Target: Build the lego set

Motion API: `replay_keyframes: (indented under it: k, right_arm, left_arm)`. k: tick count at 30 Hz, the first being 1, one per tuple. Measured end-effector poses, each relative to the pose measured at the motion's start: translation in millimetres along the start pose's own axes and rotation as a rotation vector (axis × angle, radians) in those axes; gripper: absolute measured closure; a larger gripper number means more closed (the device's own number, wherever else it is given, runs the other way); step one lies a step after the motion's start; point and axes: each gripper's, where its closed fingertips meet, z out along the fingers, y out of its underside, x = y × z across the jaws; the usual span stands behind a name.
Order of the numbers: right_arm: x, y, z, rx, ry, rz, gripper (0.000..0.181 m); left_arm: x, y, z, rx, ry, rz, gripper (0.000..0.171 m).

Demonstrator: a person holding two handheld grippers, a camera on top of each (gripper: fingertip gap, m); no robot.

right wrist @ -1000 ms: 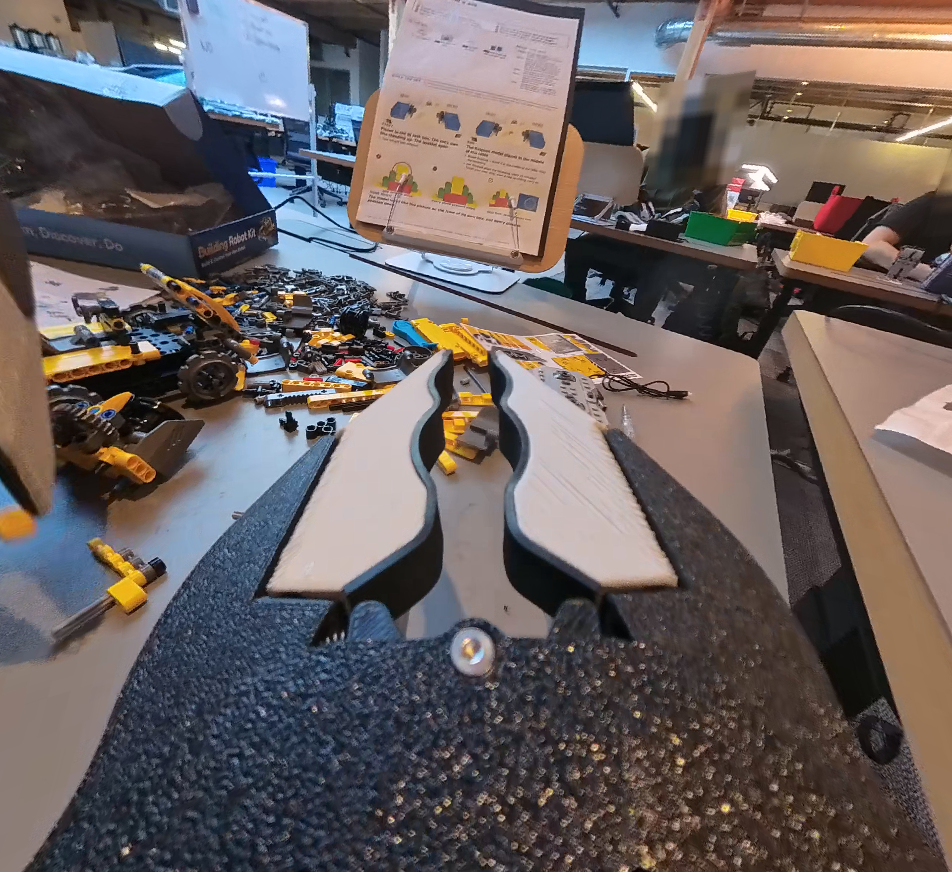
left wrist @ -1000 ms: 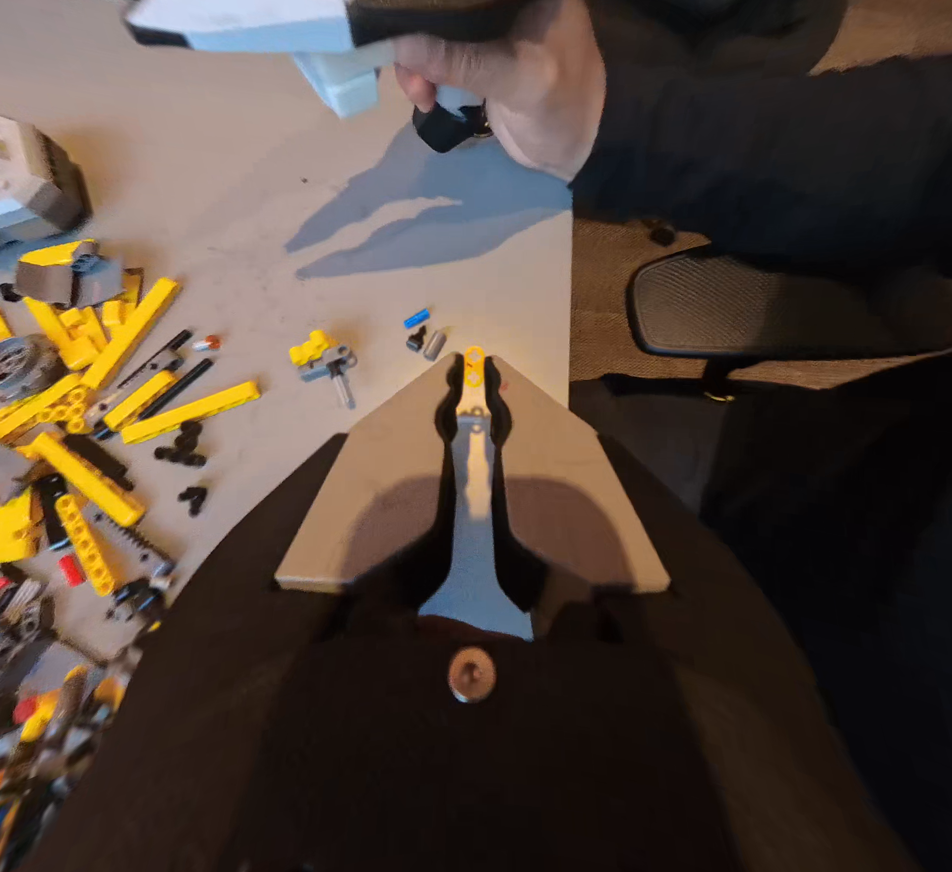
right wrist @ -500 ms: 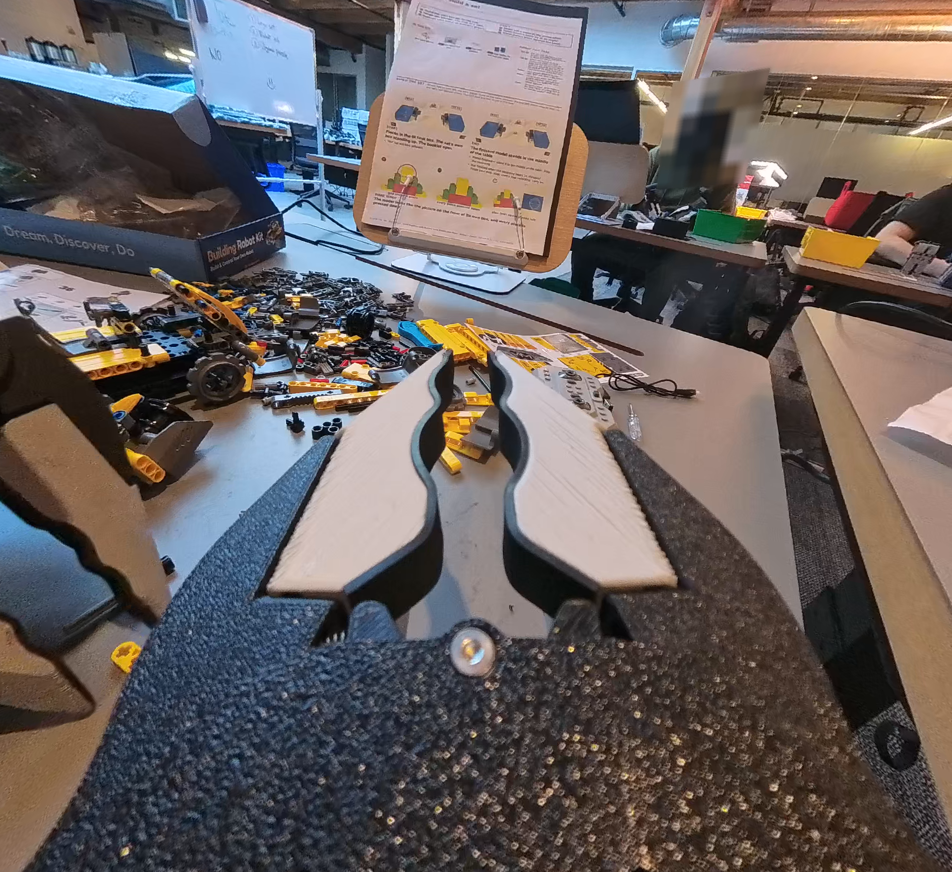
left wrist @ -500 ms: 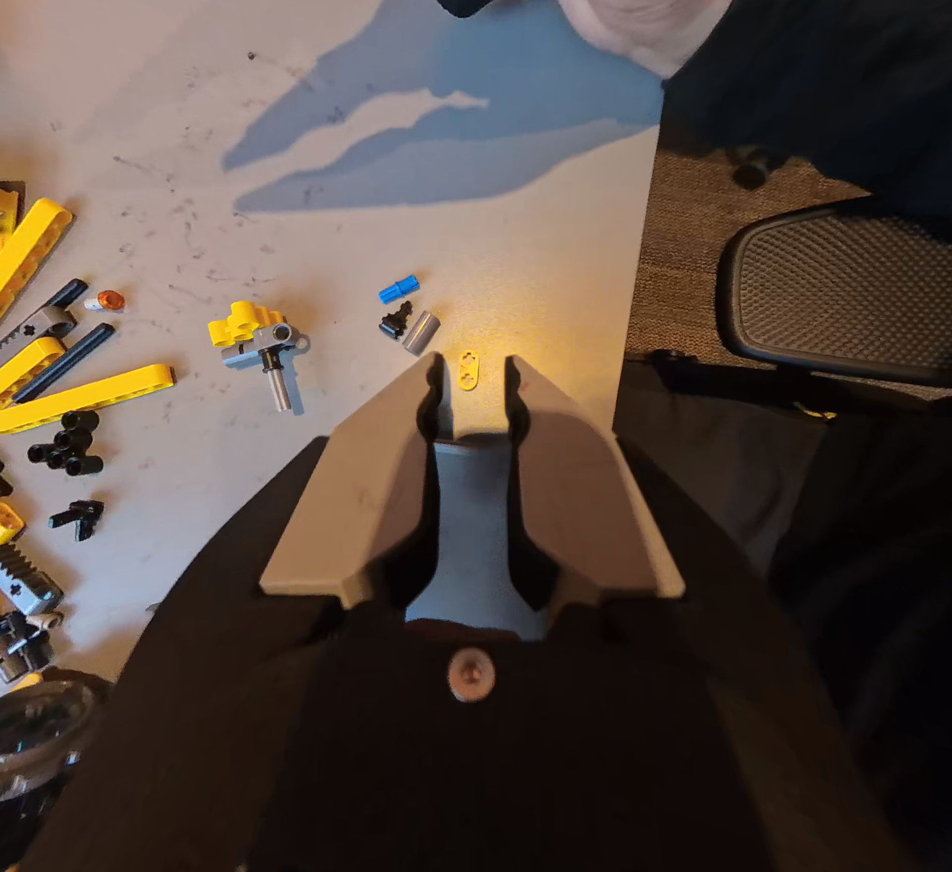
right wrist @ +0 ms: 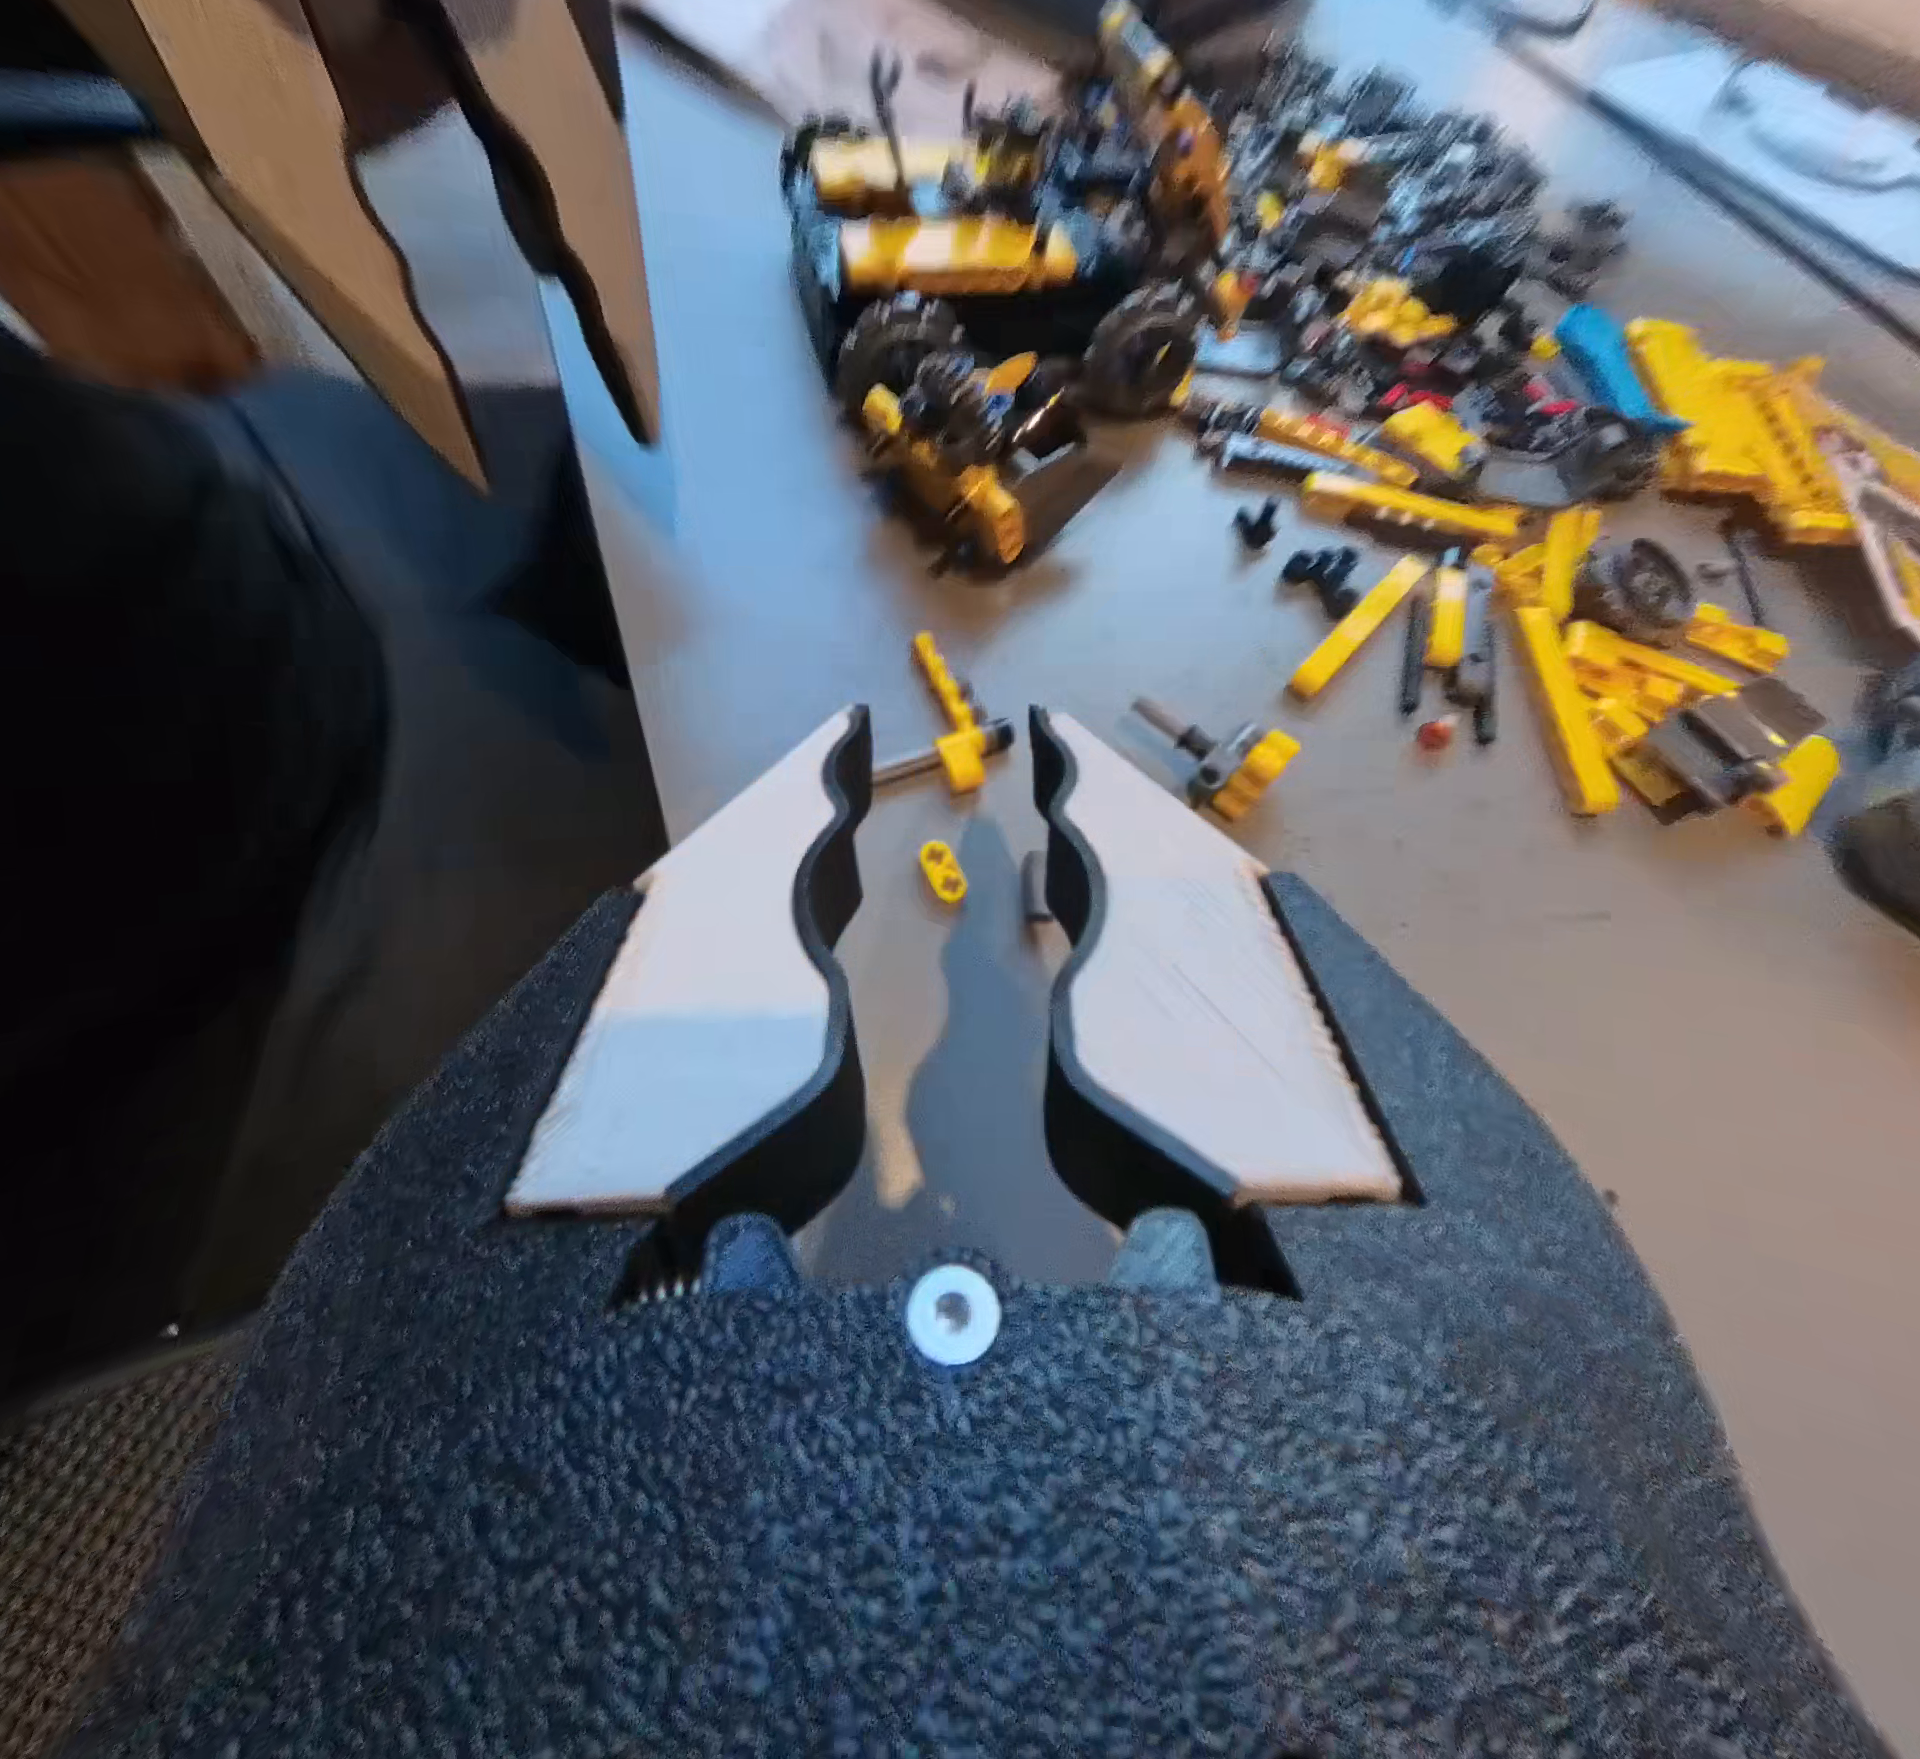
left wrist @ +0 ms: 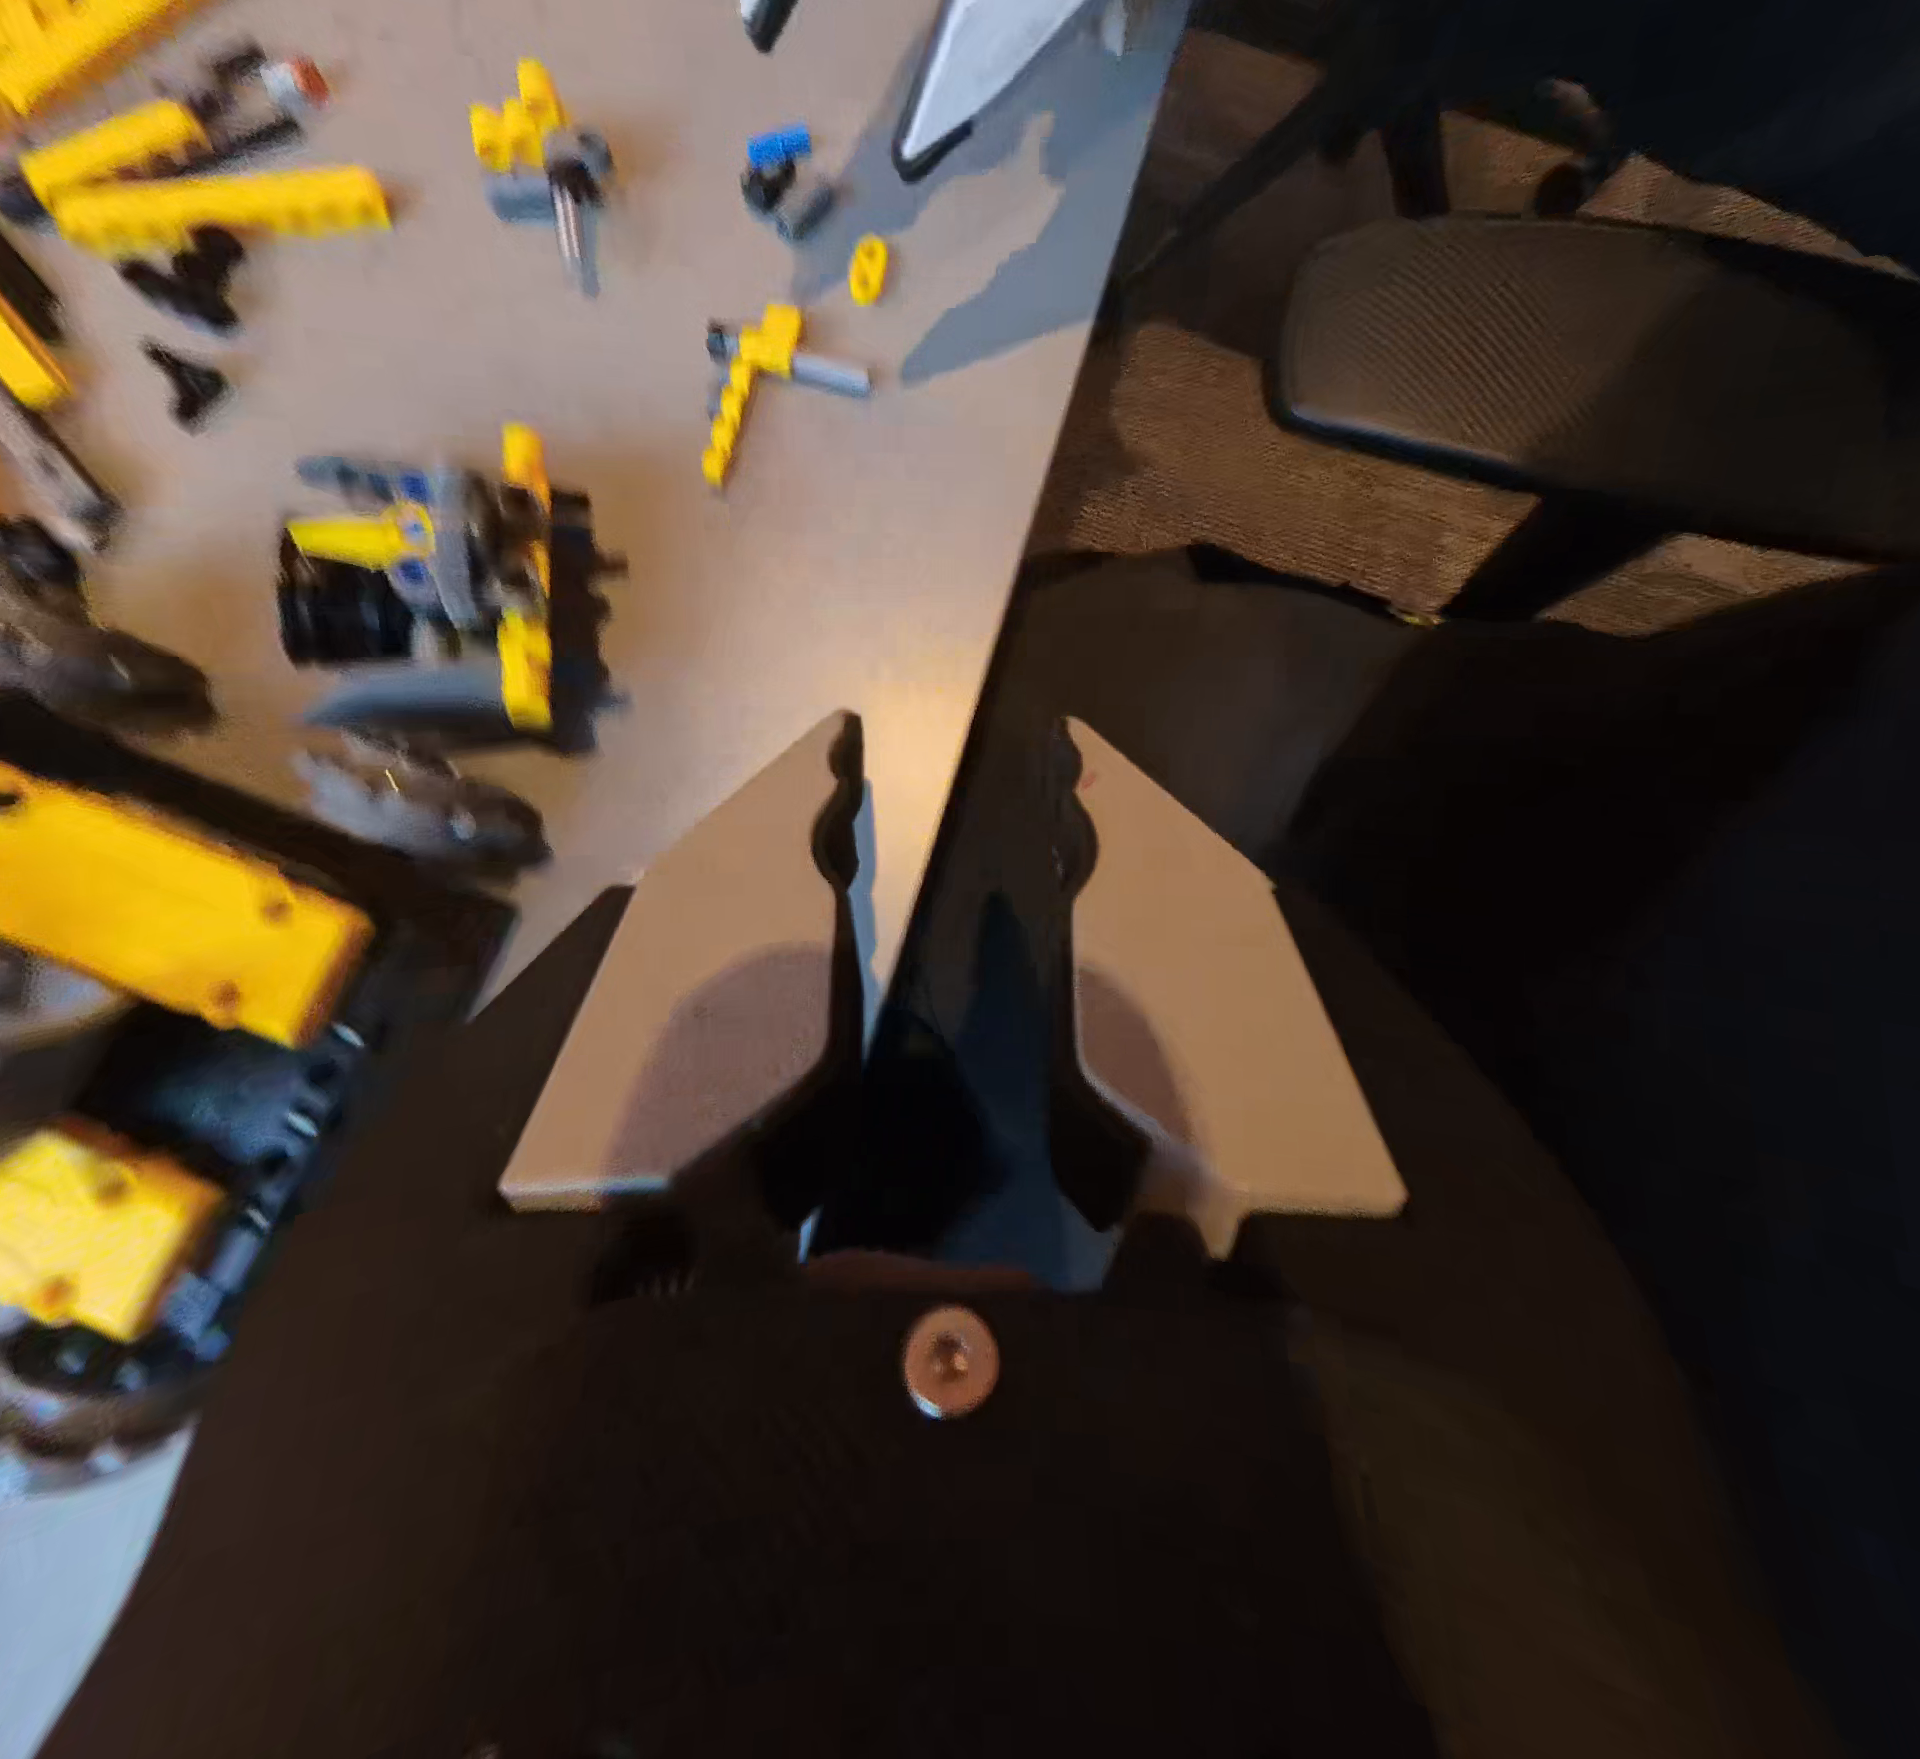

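A small yellow two-hole piece [right wrist: 943, 871] lies on the tan table [right wrist: 1299, 1034] near its edge. My right gripper [right wrist: 948, 722] is open and empty, and hovers over the piece, which shows between its fingers. A short dark sleeve [right wrist: 1034, 883] lies beside the piece. A yellow connector on a grey axle [right wrist: 961, 738] lies just past the fingertips. My left gripper [left wrist: 961, 733] is open and empty, above the table edge. From it the yellow piece [left wrist: 868, 268] lies farther ahead, below the right gripper [left wrist: 842, 99]. The left gripper [right wrist: 561, 452] also shows at the upper left of the right wrist view.
A partly built yellow and black vehicle [right wrist: 987, 275] stands mid-table. Loose yellow beams [right wrist: 1579, 701] and black pins are spread to its right. A blue pin [left wrist: 777, 146] and a yellow-grey axle part [left wrist: 540, 151] lie close by. A mesh chair [left wrist: 1558, 379] stands beyond the table edge. The gap from one gripper's tips to the other's is roughly 12 cm. Between my right fingertips and the blue pin [left wrist: 777, 146] there is roughly 6 cm.
My left gripper opened, left the small yellow piece on the table and drew back toward the edge. My right gripper tipped down from facing the room and now points at that piece.
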Motion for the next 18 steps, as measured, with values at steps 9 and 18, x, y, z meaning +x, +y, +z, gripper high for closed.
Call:
replay_keyframes:
  k: [9, 18]
  right_arm:
    - [-2.2, 26.0, 51.6, -0.304, -0.068, -0.201, 0.167]
    - [25.4, 0.7, 73.8, -0.311, -0.035, -0.202, 0.17]
  left_arm:
    - [13.9, 50.9, -13.5, 0.035, 0.055, -0.154, 0.137]
    - [15.6, 62.3, -18.9, 0.067, 0.052, -0.179, 0.137]
